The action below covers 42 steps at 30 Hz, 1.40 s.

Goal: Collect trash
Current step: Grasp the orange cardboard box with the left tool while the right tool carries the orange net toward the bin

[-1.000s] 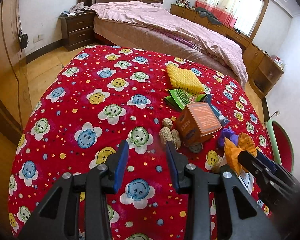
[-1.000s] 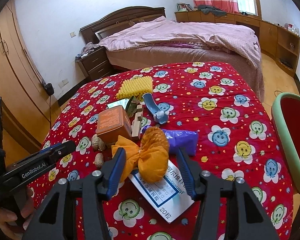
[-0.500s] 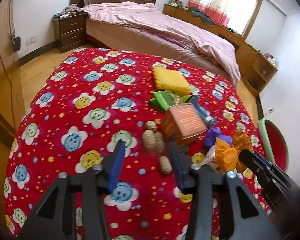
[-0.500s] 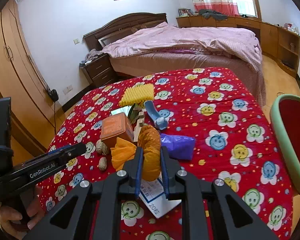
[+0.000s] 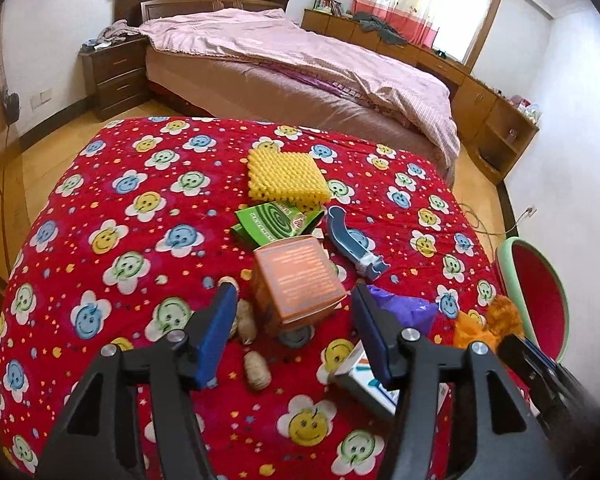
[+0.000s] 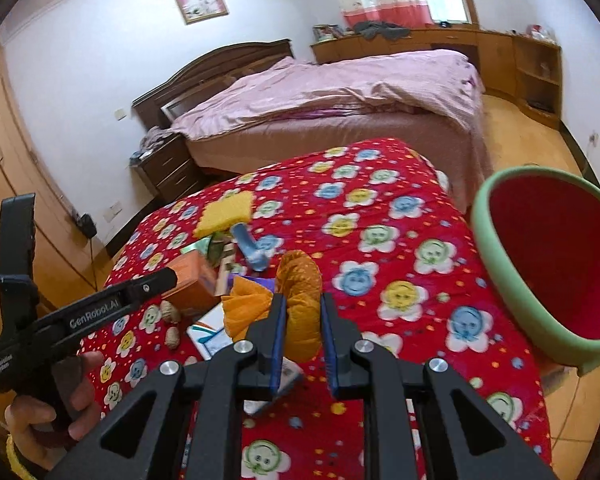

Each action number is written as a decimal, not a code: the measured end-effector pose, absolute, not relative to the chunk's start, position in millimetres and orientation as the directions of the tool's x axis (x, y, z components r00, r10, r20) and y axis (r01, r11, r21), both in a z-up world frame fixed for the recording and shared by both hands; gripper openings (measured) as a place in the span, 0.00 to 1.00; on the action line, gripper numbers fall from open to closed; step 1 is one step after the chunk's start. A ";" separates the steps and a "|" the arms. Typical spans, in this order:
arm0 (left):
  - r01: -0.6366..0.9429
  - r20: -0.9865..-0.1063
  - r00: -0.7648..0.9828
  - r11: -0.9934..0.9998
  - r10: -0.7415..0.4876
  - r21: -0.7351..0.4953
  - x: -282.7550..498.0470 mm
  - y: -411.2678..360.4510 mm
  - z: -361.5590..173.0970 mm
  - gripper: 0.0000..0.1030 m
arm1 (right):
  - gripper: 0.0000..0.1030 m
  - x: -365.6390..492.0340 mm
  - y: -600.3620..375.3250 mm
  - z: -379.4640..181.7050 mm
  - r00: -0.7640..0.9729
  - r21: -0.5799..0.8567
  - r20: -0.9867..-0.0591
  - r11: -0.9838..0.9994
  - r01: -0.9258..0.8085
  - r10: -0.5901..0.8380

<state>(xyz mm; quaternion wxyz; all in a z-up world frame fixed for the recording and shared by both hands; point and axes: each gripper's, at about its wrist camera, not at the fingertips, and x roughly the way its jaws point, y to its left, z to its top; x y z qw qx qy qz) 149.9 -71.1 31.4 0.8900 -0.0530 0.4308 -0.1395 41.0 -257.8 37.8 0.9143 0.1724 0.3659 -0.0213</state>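
The only container around is the red bin with a green rim [image 6: 500, 276], standing off the right edge of the table, and the part of its inside that shows is bare red. The right gripper [image 6: 303, 332] is clamped on an orange crumpled wrapper [image 6: 300, 304] and holds it above the red smiley-flower tablecloth [image 6: 380, 216], with the bin just to its right. The left gripper [image 5: 294, 334] has just been opening and its jaws stand apart over the pile with nothing pinched, the orange box [image 5: 298, 280] sitting in the gap beyond the tips.

Count of the rest on the cloth: one yellow bumpy pad [image 5: 286, 176], one green packet [image 5: 272, 224], one blue plastic piece [image 5: 352, 242], one purple wrapper [image 5: 404, 306], one white medicine box [image 5: 364, 380], and about four peanuts [image 5: 256, 368] beside the orange box.
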 end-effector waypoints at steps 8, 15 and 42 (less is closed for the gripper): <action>0.176 -0.777 0.591 0.975 -0.215 -0.136 166.4 -91.1 18.6 0.58 | 0.18 31.6 -278.3 32.7 0.726 0.317 -0.685 0.922 0.223 0.060; 0.166 -0.794 0.575 0.978 -0.200 -0.126 173.8 -90.6 5.4 0.57 | 0.18 29.8 -288.4 27.0 0.713 0.308 -0.700 0.916 0.257 0.035; 0.369 -0.699 0.620 0.919 -0.357 -0.141 122.6 -140.2 69.7 0.45 | 0.18 -8.0 -332.2 42.2 0.736 0.297 -0.675 0.891 0.344 -0.060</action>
